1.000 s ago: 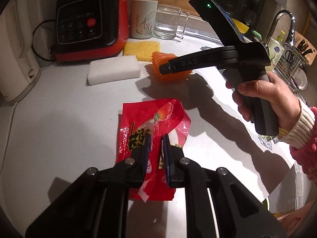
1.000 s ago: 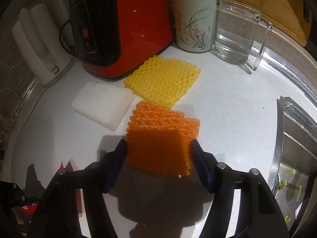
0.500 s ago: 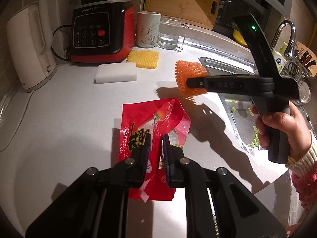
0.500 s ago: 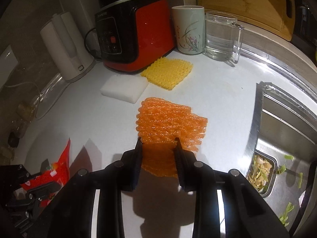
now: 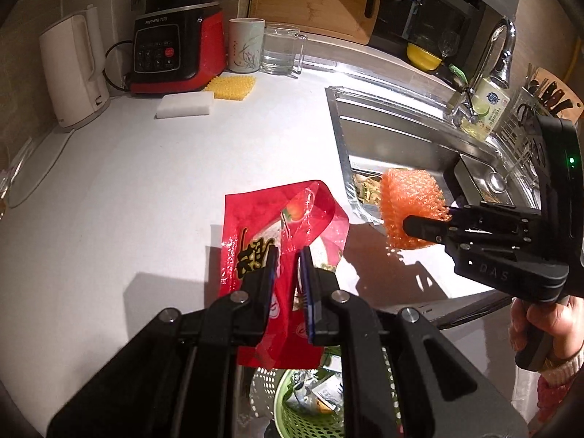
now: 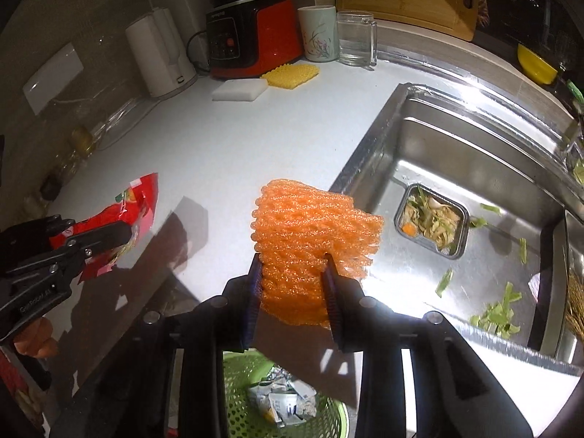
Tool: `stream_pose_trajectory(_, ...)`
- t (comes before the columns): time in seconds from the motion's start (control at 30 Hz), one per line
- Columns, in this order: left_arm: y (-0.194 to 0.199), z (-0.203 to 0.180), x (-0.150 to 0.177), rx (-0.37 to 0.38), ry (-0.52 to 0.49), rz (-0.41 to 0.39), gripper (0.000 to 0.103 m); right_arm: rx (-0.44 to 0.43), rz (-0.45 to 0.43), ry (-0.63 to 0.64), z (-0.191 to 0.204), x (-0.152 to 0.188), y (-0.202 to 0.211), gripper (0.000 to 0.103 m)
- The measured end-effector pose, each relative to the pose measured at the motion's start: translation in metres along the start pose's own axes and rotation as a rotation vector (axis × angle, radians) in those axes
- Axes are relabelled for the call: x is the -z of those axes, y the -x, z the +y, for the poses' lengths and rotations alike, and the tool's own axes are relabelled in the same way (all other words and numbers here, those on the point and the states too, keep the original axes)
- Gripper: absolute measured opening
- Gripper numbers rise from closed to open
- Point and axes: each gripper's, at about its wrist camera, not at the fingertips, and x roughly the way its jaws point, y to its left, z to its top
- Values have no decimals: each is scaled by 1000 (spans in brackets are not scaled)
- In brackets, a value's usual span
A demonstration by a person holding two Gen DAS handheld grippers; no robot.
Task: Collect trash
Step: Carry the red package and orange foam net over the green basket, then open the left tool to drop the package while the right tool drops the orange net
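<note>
1. Red snack wrapper [image 5: 277,241], thin and crinkly, pinched near its lower middle by left hand-held gripper [image 5: 288,259], lifted over tabletop [image 5: 146,182] edge, above green basket [image 5: 292,412].
2. Orange foam net [image 6: 310,233], soft, very light, squeezed between right hand-held gripper [image 6: 294,277] pads; jaws just closing, above basket.

orange foam net [image 6: 310,233], red wrapper [image 5: 281,233], green basket [image 6: 241,372]

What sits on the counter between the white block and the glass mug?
The yellow foam net lies between the white block and the glass mug, with the floral cup behind it; right wrist view.
</note>
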Motion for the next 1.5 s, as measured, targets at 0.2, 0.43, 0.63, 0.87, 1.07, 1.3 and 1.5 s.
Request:
stream_pose_trajectory(0.2, 23, -47, 44, -12, -18, 33, 12, -39, 19, 14, 3, 57, 34, 34)
stream_pose_trajectory(0.43, 33, -86, 98, -8, -12, 96, 12, -73, 52, 15, -1, 113, 56, 35)
stream_pose_trajectory(0.63, 25, -100, 136, 6, 22, 152, 12, -82, 80, 11, -5, 145, 66, 35)
stream_pose_trajectory(0.87, 7, -106, 157, -19, 46, 199, 12, -81, 97, 22, -4, 164, 71, 37)
stream_pose_trajectory(1.07, -15, -107, 171, -33, 55, 260, 13, -81, 111, 17, -8, 172, 71, 37)
stream_pose_trajectory(1.3, -26, -114, 183, -39, 49, 303, 46, -82, 121, 7, -12, 175, 71, 37)
stream_pose_trajectory(1.5, -14, -122, 177, -33, 27, 268, 58, -77, 123, 1, -17, 176, 70, 37)
